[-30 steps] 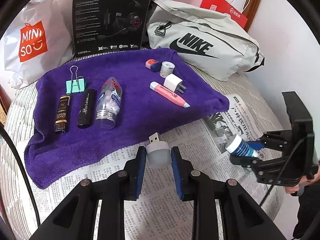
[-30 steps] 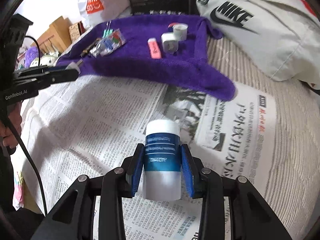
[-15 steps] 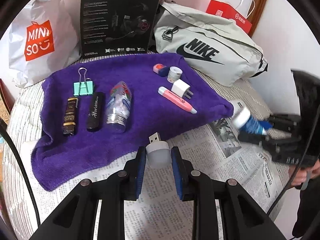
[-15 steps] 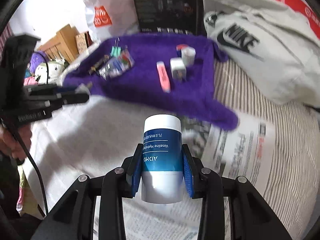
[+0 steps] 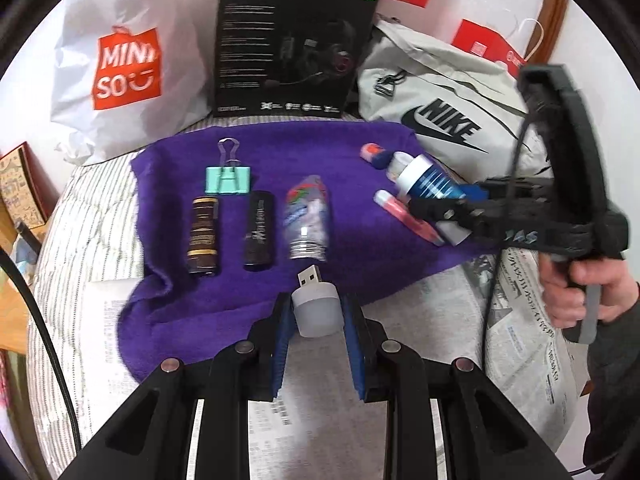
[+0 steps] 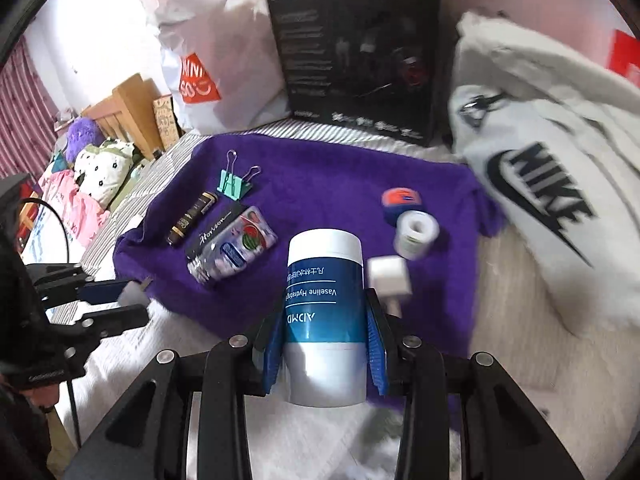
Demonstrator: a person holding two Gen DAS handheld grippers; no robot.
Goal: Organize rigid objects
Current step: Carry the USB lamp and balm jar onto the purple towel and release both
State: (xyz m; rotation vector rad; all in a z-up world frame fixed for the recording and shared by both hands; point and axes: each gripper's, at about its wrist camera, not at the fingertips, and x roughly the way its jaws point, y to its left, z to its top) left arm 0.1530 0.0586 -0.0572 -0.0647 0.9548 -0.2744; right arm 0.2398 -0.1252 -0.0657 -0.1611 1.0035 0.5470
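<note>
Two handheld claws worked over a bed covered with newspaper (image 5: pixel 520 344) and a purple towel (image 5: pixel 348 148). The left claw (image 5: pixel 318 316) was clamped on a small white USB light (image 5: pixel 317 310), its metal plug pointing toward the towel's near edge. The right claw (image 6: pixel 325 328) was clamped on a blue and white tube of Vaseline cream (image 6: pixel 325 292), held above the towel's right part; in the left wrist view a hand (image 5: pixel 576 288) gripped that claw's handle.

On the towel's left part lay a green binder clip (image 5: pixel 228 180), and in front of it, side by side, a brown and gold tube (image 5: pixel 204 236), a black tube (image 5: pixel 260 232) and a clear plastic bottle (image 5: pixel 308 216). On the right part lay a pink pen (image 5: pixel 404 216), a white charger plug (image 6: pixel 390 274), a small white jar (image 6: pixel 416 232) and a blue and orange item (image 6: pixel 400 200).

Behind the towel stood a white shopping bag (image 5: pixel 124 60), a black box (image 5: pixel 292 40) and a grey sports bag (image 5: pixel 444 92).
</note>
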